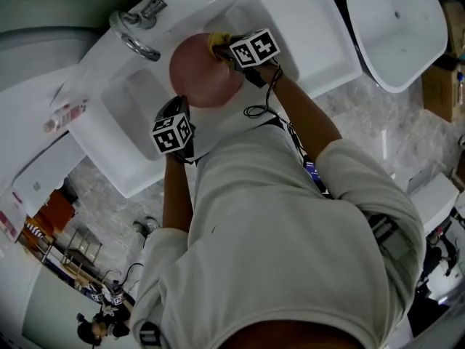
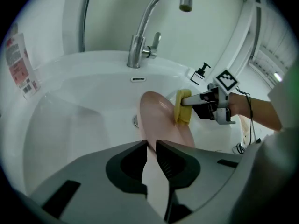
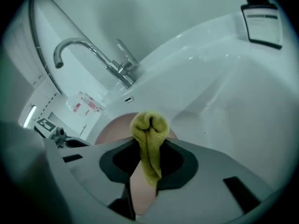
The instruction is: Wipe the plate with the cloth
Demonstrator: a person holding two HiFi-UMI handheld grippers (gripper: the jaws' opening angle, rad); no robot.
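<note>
My left gripper (image 2: pixel 152 146) is clamped on the pink plate (image 2: pixel 163 120) over the sink (image 1: pixel 305 42), my right gripper (image 3: pixel 148 153) pinching the yellow cloth (image 3: pixel 149 127) against its far edge.

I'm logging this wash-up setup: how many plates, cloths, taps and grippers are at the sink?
Plate: 1
Cloth: 1
Tap: 1
Grippers: 2, left gripper and right gripper
Total: 5
</note>
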